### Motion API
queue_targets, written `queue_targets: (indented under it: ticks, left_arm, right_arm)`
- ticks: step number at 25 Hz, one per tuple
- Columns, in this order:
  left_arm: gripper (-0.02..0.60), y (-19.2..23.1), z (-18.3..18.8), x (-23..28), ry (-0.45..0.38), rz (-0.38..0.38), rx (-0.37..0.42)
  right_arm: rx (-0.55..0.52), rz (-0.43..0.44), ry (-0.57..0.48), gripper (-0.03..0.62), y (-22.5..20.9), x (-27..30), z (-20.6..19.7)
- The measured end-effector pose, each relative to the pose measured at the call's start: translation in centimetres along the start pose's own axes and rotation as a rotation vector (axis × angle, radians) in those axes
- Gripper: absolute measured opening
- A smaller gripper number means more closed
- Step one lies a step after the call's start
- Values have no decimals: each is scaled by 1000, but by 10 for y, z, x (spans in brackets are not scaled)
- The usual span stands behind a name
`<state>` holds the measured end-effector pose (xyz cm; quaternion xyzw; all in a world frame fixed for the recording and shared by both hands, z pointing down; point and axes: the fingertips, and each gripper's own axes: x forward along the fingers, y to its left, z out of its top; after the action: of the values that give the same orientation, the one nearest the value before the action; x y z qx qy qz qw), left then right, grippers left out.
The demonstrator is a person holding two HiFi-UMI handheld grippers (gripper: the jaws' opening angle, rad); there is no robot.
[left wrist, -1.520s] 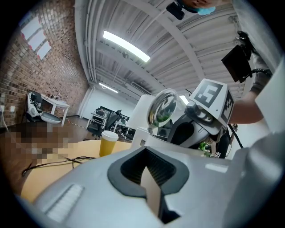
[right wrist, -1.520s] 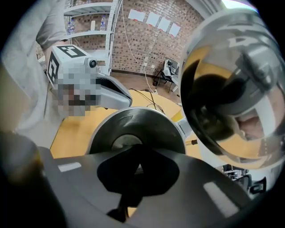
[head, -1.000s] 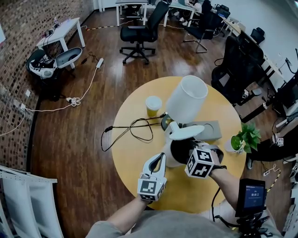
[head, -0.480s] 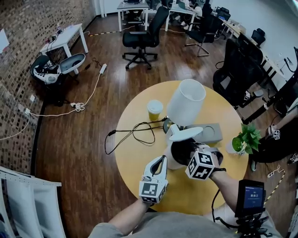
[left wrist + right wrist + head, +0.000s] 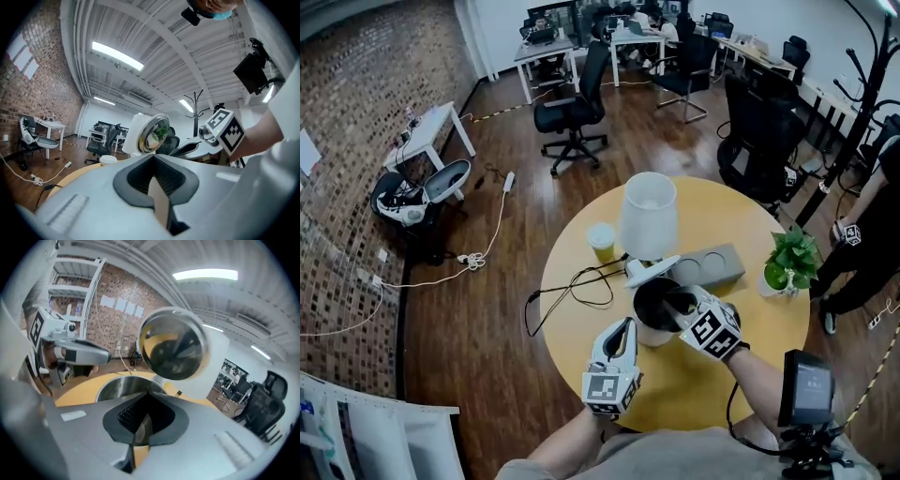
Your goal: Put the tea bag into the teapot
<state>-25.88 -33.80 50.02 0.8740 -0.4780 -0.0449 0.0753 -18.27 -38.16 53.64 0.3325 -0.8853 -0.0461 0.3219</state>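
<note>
Mid-table (image 5: 694,389), the right gripper (image 5: 682,304) hangs over the open teapot (image 5: 647,330), jaws pinching what looks like the tea bag (image 5: 141,429); the left gripper (image 5: 623,330) is closed.

Lamp (image 5: 648,216) and raised lid (image 5: 652,271) crowd the teapot's (image 5: 645,317) far side.
</note>
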Motion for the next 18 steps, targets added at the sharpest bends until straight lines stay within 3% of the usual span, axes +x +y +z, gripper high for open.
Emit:
queue_targets:
  ticks: [3, 5, 18]
  left_arm:
    - [3, -6, 10, -2, -7, -2, 1]
    - [3, -12, 14, -5, -6, -10, 6]
    - [3, -66, 16, -32, -5, -69, 32]
  right_arm:
    - [177, -2, -164, 3, -3, -21, 15]
    - [224, -12, -215, 3, -2, -33, 21]
    - [263, -53, -270, 3, 27, -90, 10]
